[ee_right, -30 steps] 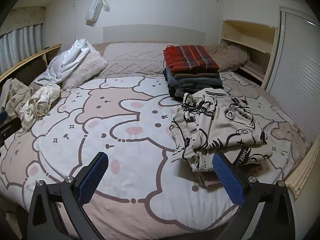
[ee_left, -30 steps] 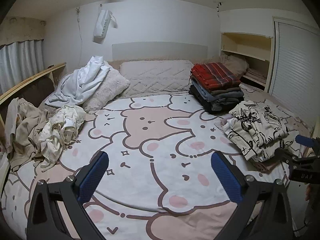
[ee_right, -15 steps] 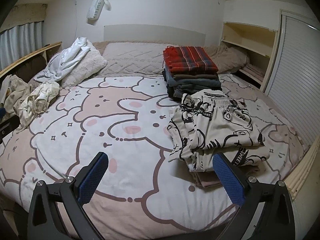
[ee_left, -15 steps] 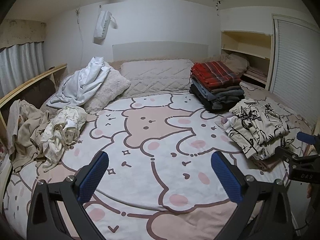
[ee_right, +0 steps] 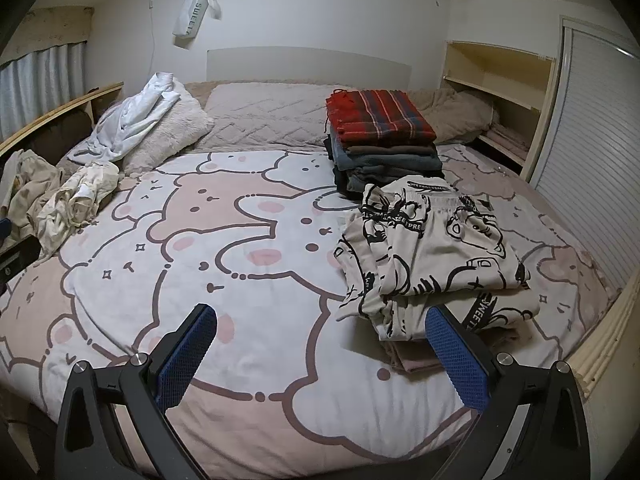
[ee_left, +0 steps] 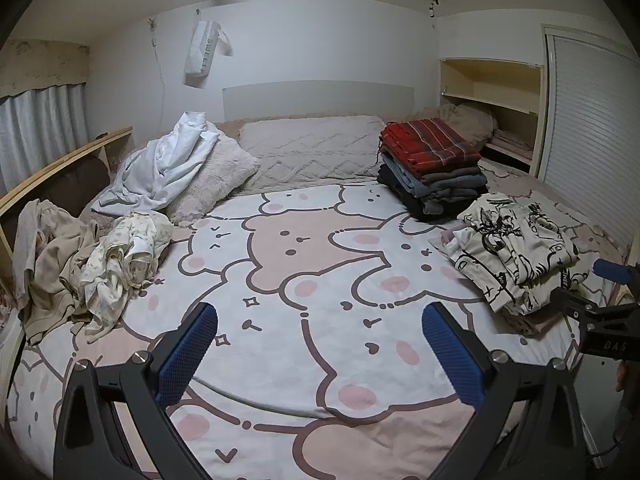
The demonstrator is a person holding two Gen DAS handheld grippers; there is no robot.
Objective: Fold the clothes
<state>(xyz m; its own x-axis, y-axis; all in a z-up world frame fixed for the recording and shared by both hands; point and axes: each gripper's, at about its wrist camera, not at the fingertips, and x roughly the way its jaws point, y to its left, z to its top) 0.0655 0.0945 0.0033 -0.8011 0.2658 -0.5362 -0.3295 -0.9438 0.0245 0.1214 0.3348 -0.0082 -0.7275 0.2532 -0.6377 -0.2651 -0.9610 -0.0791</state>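
Note:
A folded cream garment with black cartoon print [ee_right: 432, 256] lies on the bed's right side, also in the left wrist view [ee_left: 516, 248]. Behind it stands a stack of folded clothes topped by a red plaid piece [ee_right: 380, 120] [ee_left: 430, 148]. Unfolded clothes lie at the left: a beige garment [ee_left: 48, 264], a cream floral one [ee_left: 124, 256] and a white one [ee_left: 160, 168] on a pillow. My left gripper [ee_left: 320, 356] is open and empty above the bed's front. My right gripper [ee_right: 320, 356] is open and empty, its right finger just in front of the printed garment.
The bed has a pink and white bear-print cover [ee_left: 304, 264]. Pillows [ee_left: 312, 148] line the headboard. A wooden rail [ee_left: 60, 168] runs along the left, shelves [ee_left: 492, 112] and a slatted door [ee_left: 592, 128] stand at the right. The right gripper shows at the left view's right edge [ee_left: 608, 312].
Both grippers have pulled back and risen a little from the bed, so more of the cover shows. Both stay open and empty; the clothes have not moved.

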